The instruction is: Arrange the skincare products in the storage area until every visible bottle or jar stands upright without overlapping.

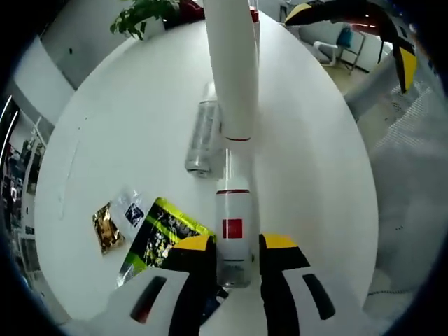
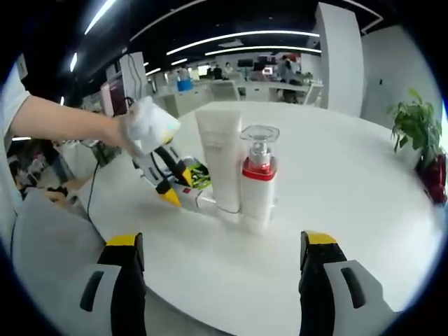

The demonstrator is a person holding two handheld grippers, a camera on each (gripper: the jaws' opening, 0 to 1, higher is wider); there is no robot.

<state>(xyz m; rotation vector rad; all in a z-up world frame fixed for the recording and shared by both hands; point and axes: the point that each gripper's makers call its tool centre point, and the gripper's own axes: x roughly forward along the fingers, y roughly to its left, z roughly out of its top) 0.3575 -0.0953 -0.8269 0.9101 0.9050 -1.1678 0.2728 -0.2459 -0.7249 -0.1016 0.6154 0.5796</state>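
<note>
As I count across the round white table [image 1: 315, 161], three skincare containers show: one white tube [image 2: 219, 164] upright, one pump bottle [image 2: 258, 183] upright just beside it, and one red-banded bottle [image 1: 232, 231] lying flat. My left gripper [image 1: 235, 260] clenches that lying bottle; my right gripper [image 2: 218, 260] hangs released, jaws wide apart. One clear bottle [image 1: 202, 138] lies beyond. Three snack packets [image 1: 150, 234] sit beside the left jaw.

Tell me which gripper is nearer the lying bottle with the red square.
Left. The left gripper has the bottle between its jaws on the table. The right gripper is open and set back, the upright tube and pump bottle ahead of it.
</note>
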